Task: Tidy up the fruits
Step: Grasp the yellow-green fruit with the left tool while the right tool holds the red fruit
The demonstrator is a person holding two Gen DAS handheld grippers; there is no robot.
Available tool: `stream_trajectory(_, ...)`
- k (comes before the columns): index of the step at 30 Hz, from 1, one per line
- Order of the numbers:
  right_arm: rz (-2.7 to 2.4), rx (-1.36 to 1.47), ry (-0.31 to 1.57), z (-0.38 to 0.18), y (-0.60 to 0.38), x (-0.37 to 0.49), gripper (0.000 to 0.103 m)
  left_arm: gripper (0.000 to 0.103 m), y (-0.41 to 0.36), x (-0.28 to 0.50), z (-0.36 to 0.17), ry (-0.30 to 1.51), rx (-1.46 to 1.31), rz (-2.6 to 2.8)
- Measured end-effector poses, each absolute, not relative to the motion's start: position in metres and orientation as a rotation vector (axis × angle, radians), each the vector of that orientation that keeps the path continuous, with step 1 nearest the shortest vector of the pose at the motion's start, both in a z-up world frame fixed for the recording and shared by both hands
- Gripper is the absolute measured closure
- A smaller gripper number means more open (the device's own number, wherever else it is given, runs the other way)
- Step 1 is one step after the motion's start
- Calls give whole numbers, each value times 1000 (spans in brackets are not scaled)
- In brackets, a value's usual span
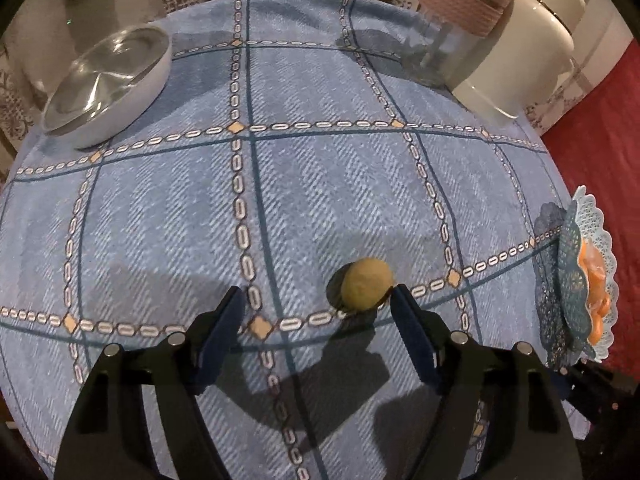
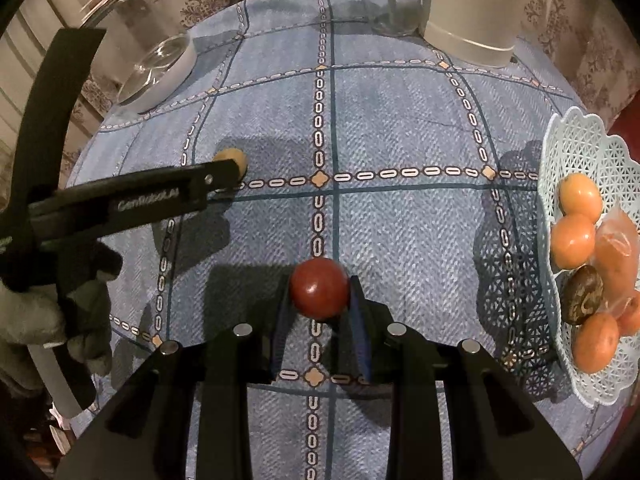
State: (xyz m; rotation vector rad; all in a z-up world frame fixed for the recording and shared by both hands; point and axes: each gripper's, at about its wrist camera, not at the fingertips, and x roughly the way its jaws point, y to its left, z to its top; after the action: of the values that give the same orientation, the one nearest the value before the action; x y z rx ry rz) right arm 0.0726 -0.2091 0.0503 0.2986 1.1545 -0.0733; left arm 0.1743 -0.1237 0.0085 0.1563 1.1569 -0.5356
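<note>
A: Two grippers over the blue checked tablecloth (image 1: pixel 304 184). Left gripper (image 1: pixel 318 300) has its fingers spread apart – nothing clamped. A small yellow-green fruit (image 1: pixel 366 284) lies on the cloth just ahead, touching or almost touching the right-hand fingertip (image 1: pixel 400 296); the other fingertip is well clear of it.

B: And the right gripper (image 2: pixel 320 292)?

A: Clenched on a red round fruit (image 2: pixel 319 287), a pad on each side of it. Whether the fruit rests on the cloth or hangs above it, I cannot tell.

B: Where does the sorted fruit sit?

A: In the right wrist view, at 3 o'clock – a pale blue lattice basket (image 2: pixel 576 148) at the table edge. Inside: several orange fruits (image 2: pixel 580 196), one dark brown mottled fruit (image 2: pixel 583 294), and an orange item in a clear wrapper (image 2: pixel 618 248).

B: Anything at the far side?

A: A shallow glass bowl (image 1: pixel 106 80) at 10 o'clock in the left wrist view. At 1 o'clock a white jug (image 1: pixel 528 40) and, just beside it, a clear jar with a pink band (image 1: pixel 460 4).

B: Is the left tool visible from the right camera?

A: Yes, at 9 o'clock, held by a gloved hand (image 2: pixel 48 320); its tip is at the yellow-green fruit.
</note>
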Motion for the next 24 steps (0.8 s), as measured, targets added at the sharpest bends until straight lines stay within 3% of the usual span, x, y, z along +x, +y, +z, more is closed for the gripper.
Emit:
stream_trajectory(20, -80, 307, 1158, 49, -213, 76, 74, 52, -136, 181, 10, 1136, 181, -597)
stream_trajectory(24, -80, 306, 1155, 49, -212, 77, 74, 52, -135, 177, 11, 1137, 185, -598)
